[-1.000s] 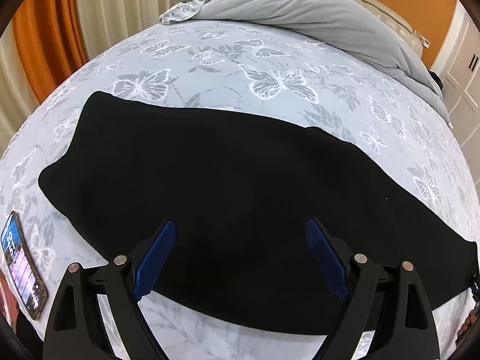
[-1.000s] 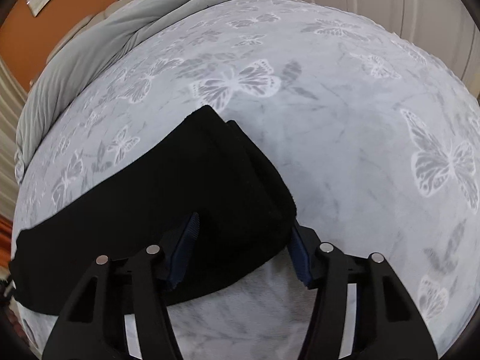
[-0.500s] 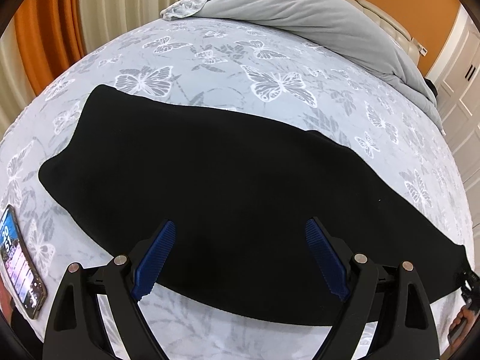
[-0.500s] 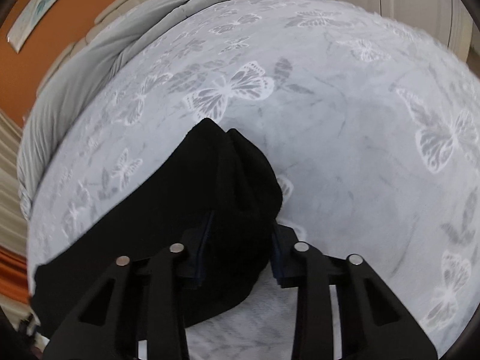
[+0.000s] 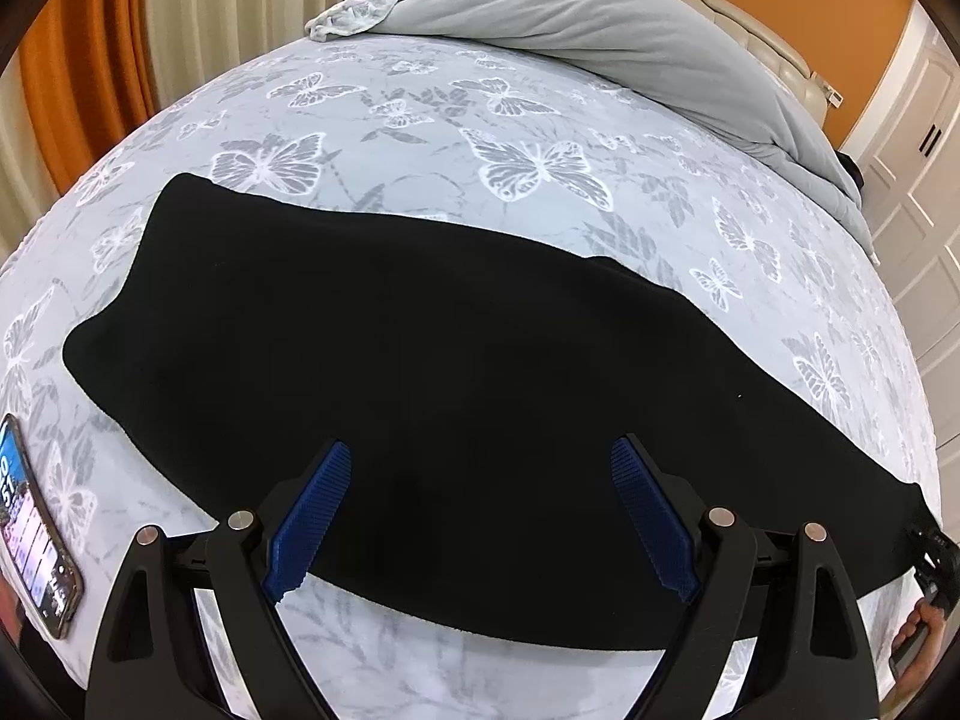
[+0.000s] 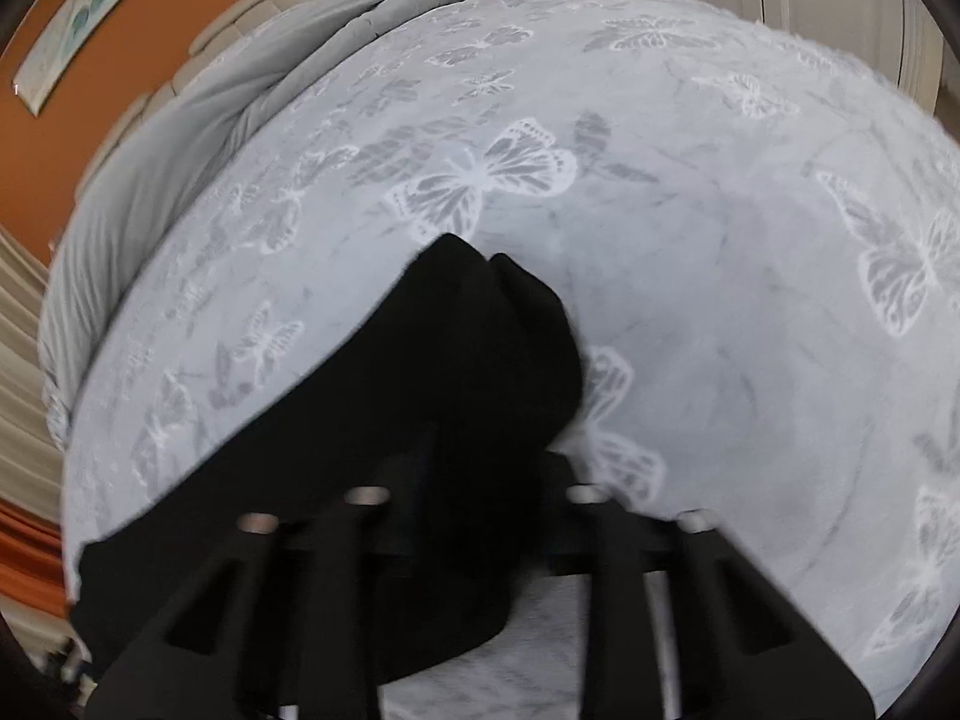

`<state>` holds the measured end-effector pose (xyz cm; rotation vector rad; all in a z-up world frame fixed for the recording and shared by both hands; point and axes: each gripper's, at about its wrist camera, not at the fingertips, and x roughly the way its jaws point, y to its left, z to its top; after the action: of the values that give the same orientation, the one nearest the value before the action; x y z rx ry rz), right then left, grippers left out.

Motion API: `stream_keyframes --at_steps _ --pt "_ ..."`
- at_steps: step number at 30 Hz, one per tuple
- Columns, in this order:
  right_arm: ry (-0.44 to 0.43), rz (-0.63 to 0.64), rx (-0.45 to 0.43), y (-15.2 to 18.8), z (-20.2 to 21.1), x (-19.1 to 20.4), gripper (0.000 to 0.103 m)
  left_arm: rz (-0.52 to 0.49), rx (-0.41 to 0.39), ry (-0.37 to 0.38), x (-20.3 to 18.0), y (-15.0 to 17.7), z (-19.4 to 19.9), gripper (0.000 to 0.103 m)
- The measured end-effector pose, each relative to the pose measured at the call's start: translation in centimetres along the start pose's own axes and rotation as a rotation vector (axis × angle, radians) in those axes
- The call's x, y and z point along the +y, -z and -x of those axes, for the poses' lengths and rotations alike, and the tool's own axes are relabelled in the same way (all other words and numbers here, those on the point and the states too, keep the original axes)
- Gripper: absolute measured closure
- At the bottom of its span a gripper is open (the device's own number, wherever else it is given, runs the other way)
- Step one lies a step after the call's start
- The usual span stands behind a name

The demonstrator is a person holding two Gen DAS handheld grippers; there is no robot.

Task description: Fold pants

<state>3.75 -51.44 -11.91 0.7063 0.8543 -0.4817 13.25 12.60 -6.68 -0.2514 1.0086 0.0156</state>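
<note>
Hovering over the black pants (image 5: 450, 360) on the butterfly sheet (image 5: 540, 120), left gripper (image 5: 480, 516) spread wide; right gripper (image 6: 480, 480) clamped on 1 pants end.

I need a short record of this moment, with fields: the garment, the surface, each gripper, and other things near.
garment: black pants, laid lengthwise across the bed, one end bunched up in the right gripper
surface: bed sheet with butterfly print
left gripper: open, over the near edge of the pants, holding nothing
right gripper: closed on the end of the pants; image blurred
other things: phone with lit screen at the left edge of the bed; grey duvet at the far side
</note>
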Motion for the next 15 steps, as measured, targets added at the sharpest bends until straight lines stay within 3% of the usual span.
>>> stream_keyframes --at_steps 9,15 --pt "-0.004 -0.022 0.01 0.1 -0.3 -0.7 0.084 0.003 0.0 0.0 0.3 -0.1 0.0 0.017" --pt "-0.098 0.024 -0.09 -0.4 3.2 2.7 0.085 0.011 -0.005 -0.005 0.9 -0.3 0.1 0.017"
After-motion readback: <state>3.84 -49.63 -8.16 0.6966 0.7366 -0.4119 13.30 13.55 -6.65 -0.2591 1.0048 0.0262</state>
